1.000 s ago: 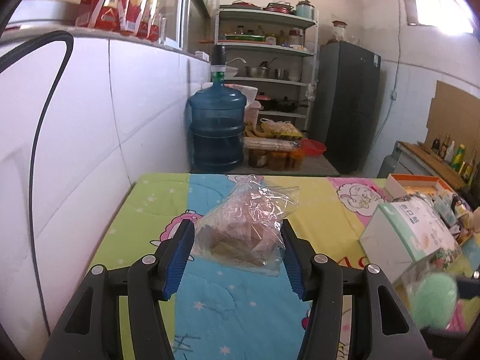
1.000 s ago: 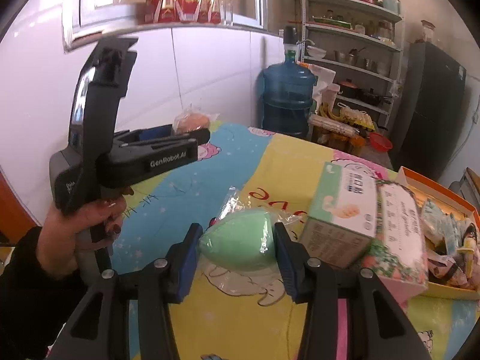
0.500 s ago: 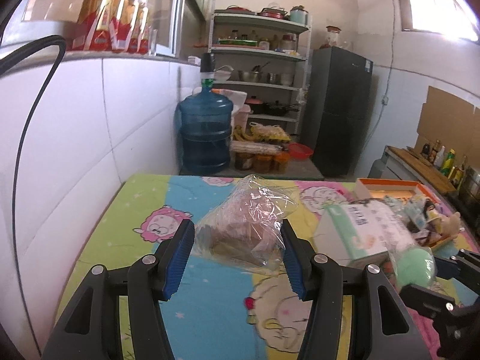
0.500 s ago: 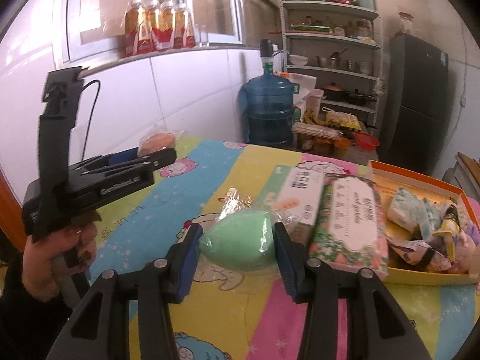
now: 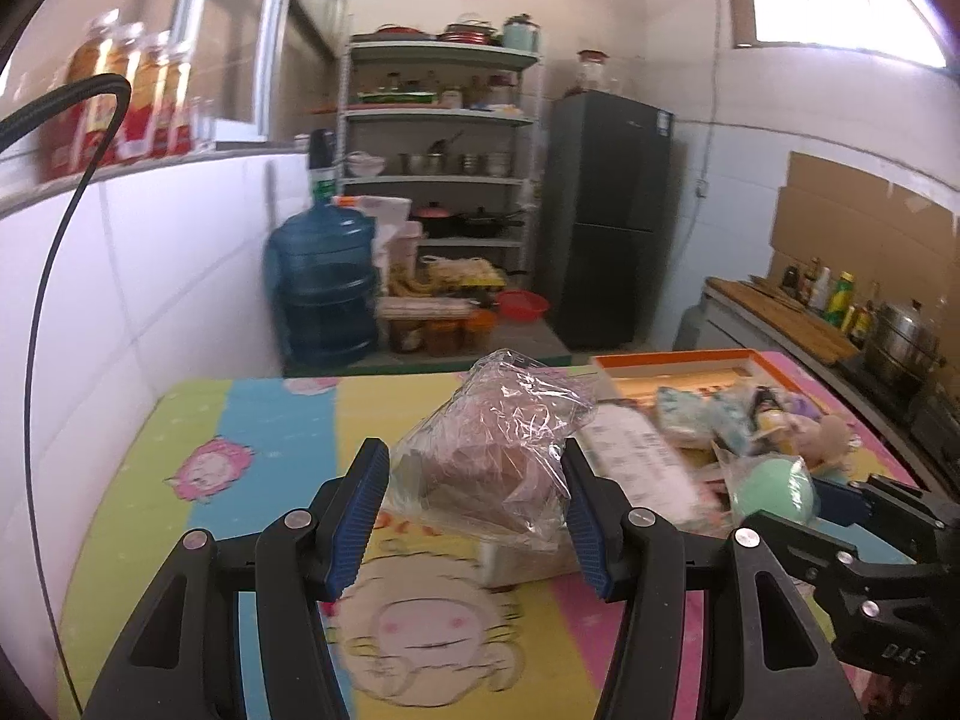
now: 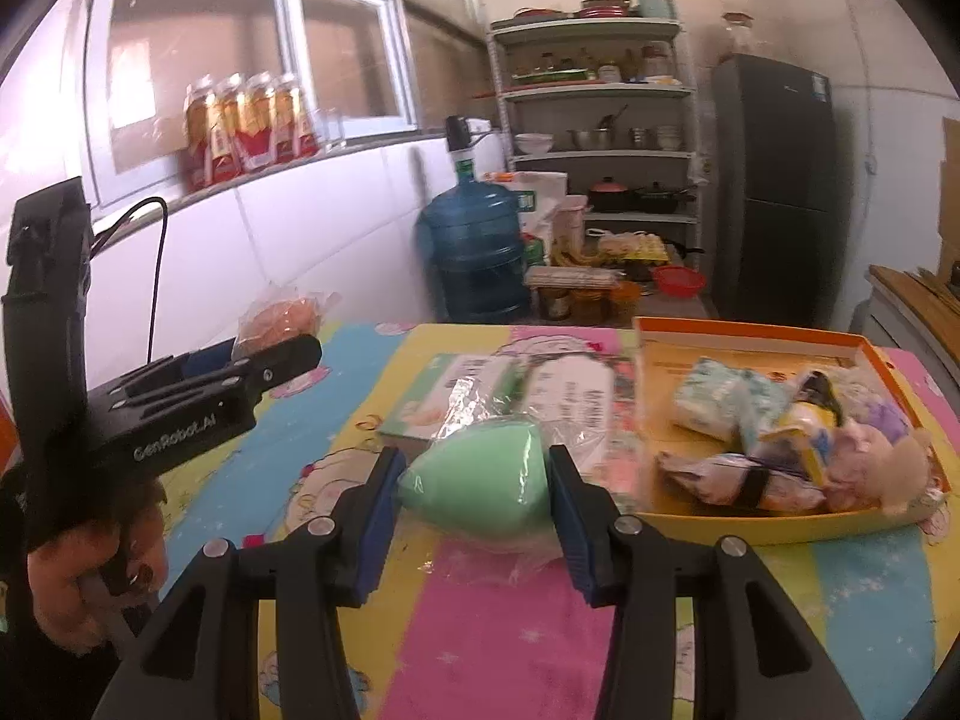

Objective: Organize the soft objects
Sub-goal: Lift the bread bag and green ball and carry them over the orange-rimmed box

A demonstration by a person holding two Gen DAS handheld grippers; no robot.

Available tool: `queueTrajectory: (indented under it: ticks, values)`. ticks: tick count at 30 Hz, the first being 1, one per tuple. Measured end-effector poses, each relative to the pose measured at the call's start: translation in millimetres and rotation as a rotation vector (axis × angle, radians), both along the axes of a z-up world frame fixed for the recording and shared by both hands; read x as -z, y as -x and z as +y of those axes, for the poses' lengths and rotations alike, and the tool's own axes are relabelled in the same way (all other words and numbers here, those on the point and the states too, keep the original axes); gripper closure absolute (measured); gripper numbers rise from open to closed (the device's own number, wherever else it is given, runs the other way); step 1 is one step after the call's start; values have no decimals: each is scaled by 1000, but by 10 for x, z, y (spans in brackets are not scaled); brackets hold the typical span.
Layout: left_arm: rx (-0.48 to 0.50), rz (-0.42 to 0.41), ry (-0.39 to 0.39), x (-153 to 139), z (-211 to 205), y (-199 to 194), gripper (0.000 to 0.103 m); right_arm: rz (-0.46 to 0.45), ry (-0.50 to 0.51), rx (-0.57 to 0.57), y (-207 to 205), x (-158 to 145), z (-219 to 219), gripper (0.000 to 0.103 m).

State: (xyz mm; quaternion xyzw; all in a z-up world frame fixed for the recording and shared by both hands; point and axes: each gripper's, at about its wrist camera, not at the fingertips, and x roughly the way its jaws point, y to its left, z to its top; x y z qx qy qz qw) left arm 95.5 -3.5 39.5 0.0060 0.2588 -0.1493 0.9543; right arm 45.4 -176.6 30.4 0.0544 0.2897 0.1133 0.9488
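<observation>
Between the blue pads of the right gripper (image 6: 474, 483): a green sponge (image 6: 480, 483) in a clear wrapper, jaws clamped on both its sides, blunt end toward the right pad, rounded end toward the left. Loose wrapper film hangs below it, above the cartoon-print desk (image 6: 492, 630); can't tell if it touches the cloth.

Left gripper (image 5: 474, 498): jaws clamped on a clear plastic bag (image 5: 498, 462) with something brownish-pink inside. Bag sits between the pads, its crumpled top sticking up and forward past the fingertips. Held above the desk.

In the left wrist view the sponge shows at right, in the right gripper's jaws, near the tray's near corner.

Just beyond the sponge, lying flat on the desk: a white-green box (image 6: 450, 393) and a floral wipes pack (image 6: 576, 408), side by side, touching.

Right of those: an orange tray (image 6: 750, 528) holding wrapped soft packs (image 6: 720, 402), a plush toy (image 6: 876, 468) and other small items piled together.

Far left of the right wrist view: a hand (image 6: 96, 564) holding the left gripper's handle.

Past the desk's far edge: a blue water jug (image 6: 474, 252) by the tiled wall, a shelf rack (image 6: 600, 120) with pots, a dark fridge (image 6: 774, 192).
</observation>
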Motion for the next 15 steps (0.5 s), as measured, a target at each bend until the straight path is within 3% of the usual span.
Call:
queueTrajectory:
  ticks: [15]
  values:
    - [148,-19,-11,-103,-1046,75,45,-67,-24,142,179,-74,-898,55]
